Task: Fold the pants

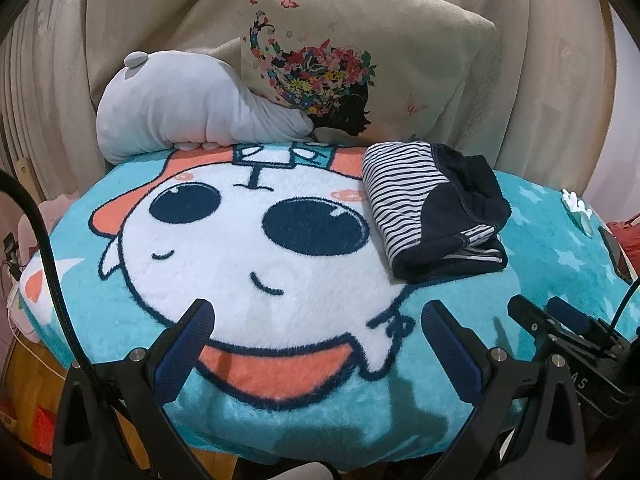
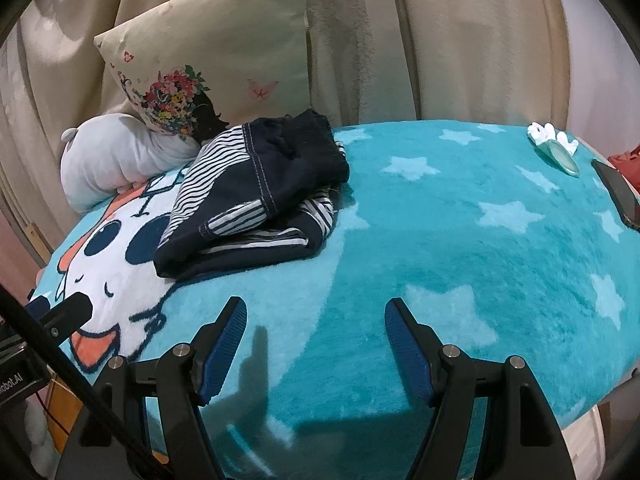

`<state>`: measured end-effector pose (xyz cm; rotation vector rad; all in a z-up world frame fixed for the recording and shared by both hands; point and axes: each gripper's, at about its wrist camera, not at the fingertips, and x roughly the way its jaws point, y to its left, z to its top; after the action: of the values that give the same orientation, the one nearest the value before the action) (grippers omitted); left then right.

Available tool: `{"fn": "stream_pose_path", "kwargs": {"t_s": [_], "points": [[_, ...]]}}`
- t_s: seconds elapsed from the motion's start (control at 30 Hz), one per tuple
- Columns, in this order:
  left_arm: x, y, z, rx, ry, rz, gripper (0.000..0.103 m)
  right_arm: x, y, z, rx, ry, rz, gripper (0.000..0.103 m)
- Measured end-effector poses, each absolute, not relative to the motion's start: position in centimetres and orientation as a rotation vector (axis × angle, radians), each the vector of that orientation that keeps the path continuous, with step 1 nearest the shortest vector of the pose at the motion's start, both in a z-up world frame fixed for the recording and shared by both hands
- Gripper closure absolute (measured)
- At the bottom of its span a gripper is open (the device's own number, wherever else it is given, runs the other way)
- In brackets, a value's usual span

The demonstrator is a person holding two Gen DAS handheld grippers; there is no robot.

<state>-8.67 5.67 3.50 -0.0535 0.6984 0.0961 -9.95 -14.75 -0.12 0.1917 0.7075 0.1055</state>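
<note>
- left gripper point(image 1: 318, 316) nearest, jaws spread wide, nothing between the blue pads, hovering over the cartoon mouth on the blanket
- right gripper point(image 2: 316, 320) also released, jaws wide apart, nothing held, over plain teal blanket with its shadow on the pile below
- right gripper's tips show at the right edge of the left wrist view, left gripper's tip pokes in at the left edge of the right wrist view, so the two sit side by side, apart
- blanket point(image 1: 552, 248) teal fleece with pale stars, big white cartoon face with dark eyes and orange mouth on its left half
- pants point(image 1: 436, 208) folded into a compact bundle, navy with navy-and-white striped panels, lying on the blanket past both grippers, right of the cartoon face, overlapping its right edge; touched by neither gripper
- white and teal small object point(image 2: 554, 148) at far right on the blanket, can't tell what it is
- dark flat phone-like thing point(image 2: 618, 196) at right edge
- grey plush toy point(image 1: 180, 108) far left at the blanket's back edge
- beige cushion point(image 1: 400, 28) with floral silhouette print leaning behind the plush, just behind the pants
- beige curtain point(image 2: 460, 40) across the back
</note>
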Motion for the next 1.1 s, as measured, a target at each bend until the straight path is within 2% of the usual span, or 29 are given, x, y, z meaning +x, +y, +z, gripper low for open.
{"fn": "stream_pose_path", "kwargs": {"t_s": [1.1], "points": [[-9.2, 6.0, 3.6, -0.102, 0.692, 0.077, 0.000, -10.8, -12.8, 0.1, 0.130, 0.694, 0.131, 0.028]]}}
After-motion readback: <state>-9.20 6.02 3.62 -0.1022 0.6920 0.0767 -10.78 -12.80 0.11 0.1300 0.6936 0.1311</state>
